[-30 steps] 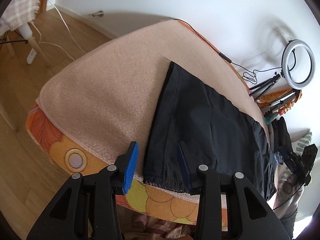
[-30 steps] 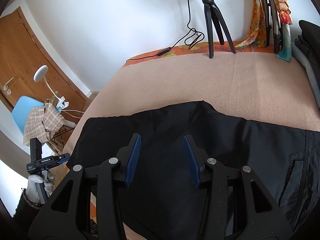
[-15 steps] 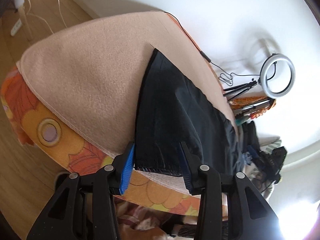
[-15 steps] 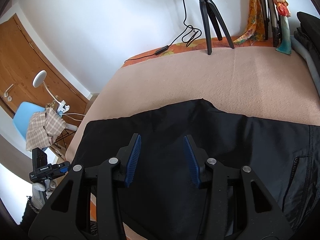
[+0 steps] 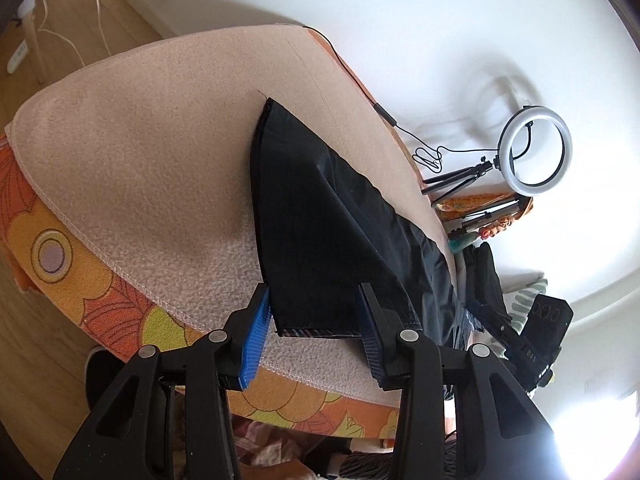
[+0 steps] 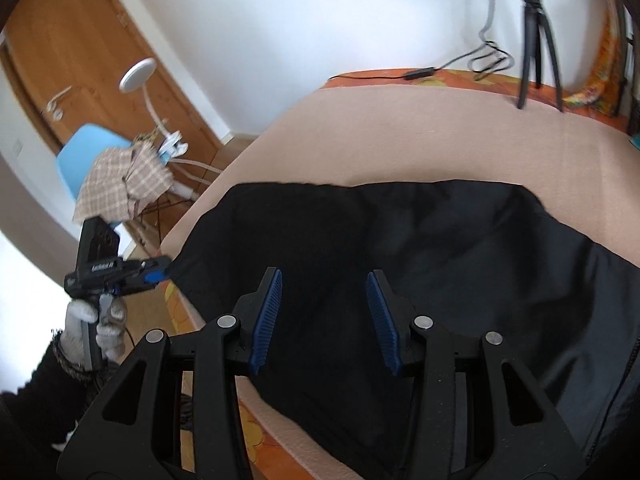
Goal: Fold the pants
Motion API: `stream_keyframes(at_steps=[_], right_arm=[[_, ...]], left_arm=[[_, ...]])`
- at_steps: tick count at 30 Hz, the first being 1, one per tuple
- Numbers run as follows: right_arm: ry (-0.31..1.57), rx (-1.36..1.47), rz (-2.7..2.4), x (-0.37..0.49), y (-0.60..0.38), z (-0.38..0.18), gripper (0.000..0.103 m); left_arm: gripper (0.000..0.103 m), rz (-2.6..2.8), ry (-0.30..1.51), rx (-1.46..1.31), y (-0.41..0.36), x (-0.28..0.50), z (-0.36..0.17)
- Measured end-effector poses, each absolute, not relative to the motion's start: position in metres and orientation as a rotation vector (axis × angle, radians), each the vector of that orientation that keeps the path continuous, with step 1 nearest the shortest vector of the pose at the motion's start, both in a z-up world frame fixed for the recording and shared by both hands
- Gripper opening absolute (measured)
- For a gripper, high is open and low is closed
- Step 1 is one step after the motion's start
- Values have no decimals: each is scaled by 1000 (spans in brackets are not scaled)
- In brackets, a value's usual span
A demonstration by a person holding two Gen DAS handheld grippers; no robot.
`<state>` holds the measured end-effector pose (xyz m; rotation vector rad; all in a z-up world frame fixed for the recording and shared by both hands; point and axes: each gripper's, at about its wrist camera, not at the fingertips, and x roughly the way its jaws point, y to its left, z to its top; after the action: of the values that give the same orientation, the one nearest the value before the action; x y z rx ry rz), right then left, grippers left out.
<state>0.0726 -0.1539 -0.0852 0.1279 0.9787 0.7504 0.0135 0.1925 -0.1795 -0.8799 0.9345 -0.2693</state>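
Black pants [image 5: 320, 216], one pair, between two open tools.

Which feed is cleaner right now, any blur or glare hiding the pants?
Left wrist: sharp, pants hem clear between the open left gripper; window glare whites out the lower right corner. Right wrist: motion-blurred, tripod smeared, pants nearly featureless black around the open right gripper.
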Motion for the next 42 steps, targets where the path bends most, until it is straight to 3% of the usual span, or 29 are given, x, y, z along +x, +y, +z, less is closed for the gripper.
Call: stream_keyframes(at_steps=[8, 14, 31, 42], right_arm=[[969, -149, 1023, 9, -24, -107, 47], [956, -297, 1003, 11, 29, -122, 47], [1000, -255, 981, 37, 56, -125, 47], [866, -679, 1079, -11, 90, -127, 47]], left_arm=[[40, -257, 927, -888, 200, 12, -180], [40, -252, 918, -920, 207, 10, -182], [42, -148, 893, -915, 211, -18, -179], [42, -132, 838, -975, 230, -26, -173]])
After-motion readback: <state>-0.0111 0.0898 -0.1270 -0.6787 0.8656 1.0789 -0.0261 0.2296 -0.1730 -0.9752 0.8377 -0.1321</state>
